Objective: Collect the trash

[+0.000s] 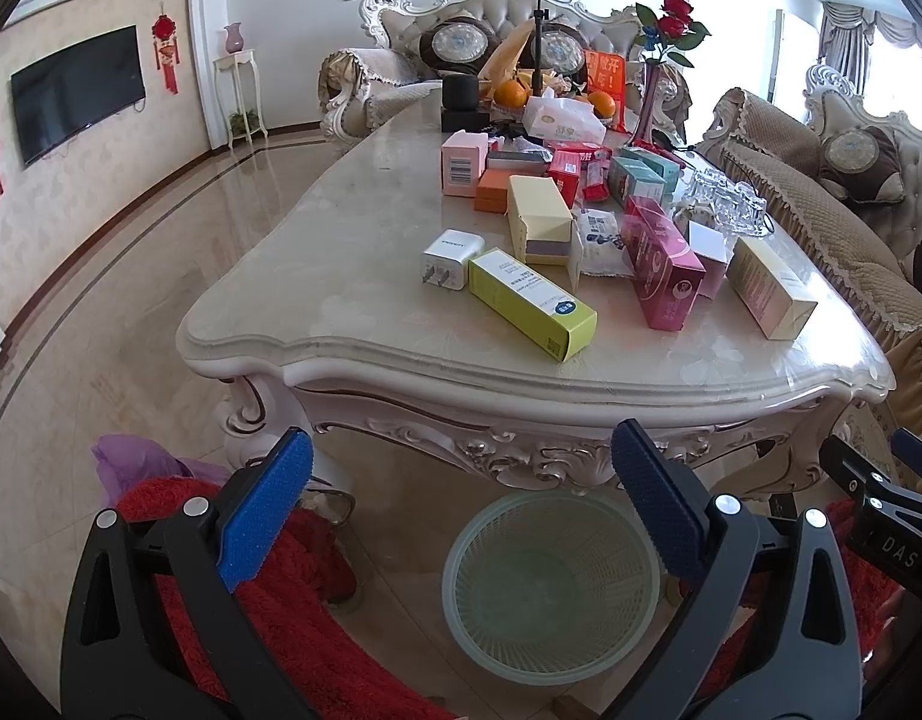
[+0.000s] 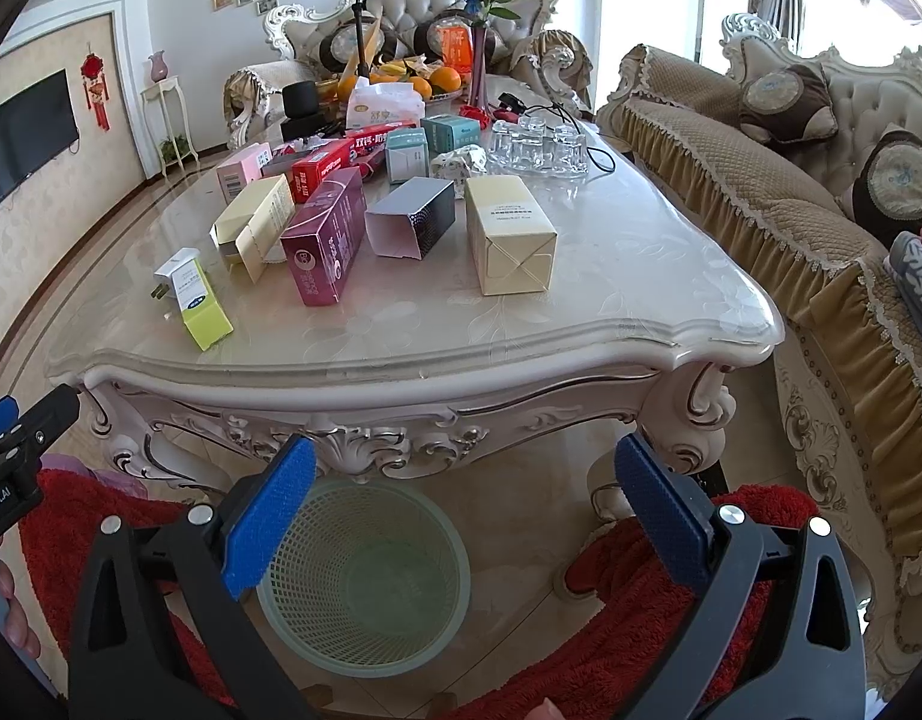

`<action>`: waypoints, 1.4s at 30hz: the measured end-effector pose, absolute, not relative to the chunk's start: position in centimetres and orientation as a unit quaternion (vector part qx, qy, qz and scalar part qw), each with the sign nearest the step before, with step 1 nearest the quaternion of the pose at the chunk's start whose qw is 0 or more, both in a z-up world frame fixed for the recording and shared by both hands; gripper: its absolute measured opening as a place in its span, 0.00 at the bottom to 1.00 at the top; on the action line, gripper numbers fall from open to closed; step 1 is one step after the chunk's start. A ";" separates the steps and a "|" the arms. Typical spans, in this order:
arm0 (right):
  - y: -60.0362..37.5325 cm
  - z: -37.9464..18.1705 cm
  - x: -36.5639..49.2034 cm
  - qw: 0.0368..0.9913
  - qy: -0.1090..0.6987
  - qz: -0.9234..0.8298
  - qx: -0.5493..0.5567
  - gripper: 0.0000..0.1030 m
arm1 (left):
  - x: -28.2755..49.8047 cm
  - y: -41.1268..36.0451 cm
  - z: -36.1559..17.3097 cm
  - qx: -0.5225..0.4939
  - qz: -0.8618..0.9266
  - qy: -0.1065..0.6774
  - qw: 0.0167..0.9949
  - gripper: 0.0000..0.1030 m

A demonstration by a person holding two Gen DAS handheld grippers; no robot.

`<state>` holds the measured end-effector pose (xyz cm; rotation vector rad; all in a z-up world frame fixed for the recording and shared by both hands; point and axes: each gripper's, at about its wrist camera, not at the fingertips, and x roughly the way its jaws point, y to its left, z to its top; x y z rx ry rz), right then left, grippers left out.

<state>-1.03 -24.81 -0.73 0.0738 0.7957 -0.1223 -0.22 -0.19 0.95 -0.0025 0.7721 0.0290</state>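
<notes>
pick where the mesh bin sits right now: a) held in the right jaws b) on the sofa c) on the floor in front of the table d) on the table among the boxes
c: the bin stands on the floor below the table edge, and both grippers' jaws are open and hold nothing.

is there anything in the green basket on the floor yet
No, the green mesh basket standing on the floor in front of the table shows only its bare bottom, with no trash inside.

Pale green lattice-mesh basket [image 2: 365, 576], lime-yellow box [image 1: 530, 303] and magenta box [image 2: 326, 246] on cream floral-patterned table [image 2: 521, 324], blue textured gripper pads [image 1: 266, 516]
</notes>
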 end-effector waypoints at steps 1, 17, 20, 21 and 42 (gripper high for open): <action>-24.8 -0.7 -1.0 0.919 0.387 -0.060 0.036 0.93 | -0.2 -0.2 1.0 -0.001 0.014 0.377 0.926 0.94; -24.8 -0.8 -1.0 0.919 0.387 -0.060 0.036 0.93 | -0.2 -0.3 0.7 -0.001 0.017 0.377 0.926 0.94; -24.8 -0.8 -1.0 0.919 0.388 -0.060 0.036 0.93 | -0.2 -0.3 0.7 -0.002 0.017 0.377 0.926 0.94; -24.8 -0.8 -1.0 0.919 0.388 -0.060 0.036 0.93 | -0.2 -0.3 0.6 -0.002 0.017 0.378 0.926 0.94; -24.7 -1.2 -1.1 0.918 0.390 -0.057 0.037 0.93 | -0.2 -0.4 0.5 0.000 0.015 0.381 0.924 0.94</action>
